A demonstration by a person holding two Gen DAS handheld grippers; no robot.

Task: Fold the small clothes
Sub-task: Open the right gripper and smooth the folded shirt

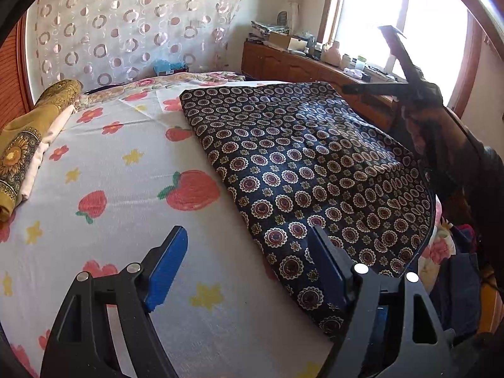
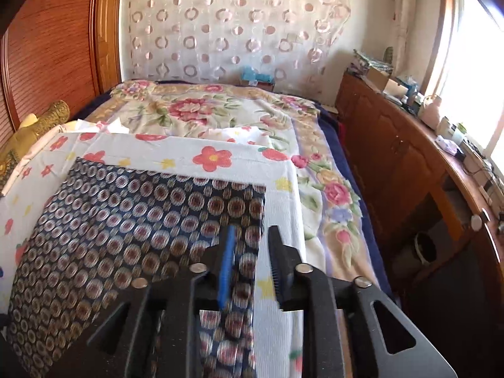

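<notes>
A dark navy cloth [image 1: 315,173] printed with round medallions lies flat as a folded rectangle on a white sheet [image 1: 119,163] with strawberries and flowers. My left gripper [image 1: 249,252] hovers open over the cloth's near left edge, its blue pads wide apart with nothing between them. In the right wrist view the same cloth [image 2: 126,220] fills the lower left. My right gripper [image 2: 252,252] sits above the cloth's right edge. Its jaws stand a little apart, and the pads press on nothing. A person's dark sleeve [image 1: 456,157] shows at the cloth's far right side.
A folded olive-gold cloth [image 1: 28,145] with a sunflower print lies at the sheet's left edge. A floral blanket [image 2: 204,110] covers the bed beyond the sheet. A wooden cabinet [image 2: 393,157] with clutter on top runs along the right under the window. A wooden headboard [image 2: 47,47] is at the left.
</notes>
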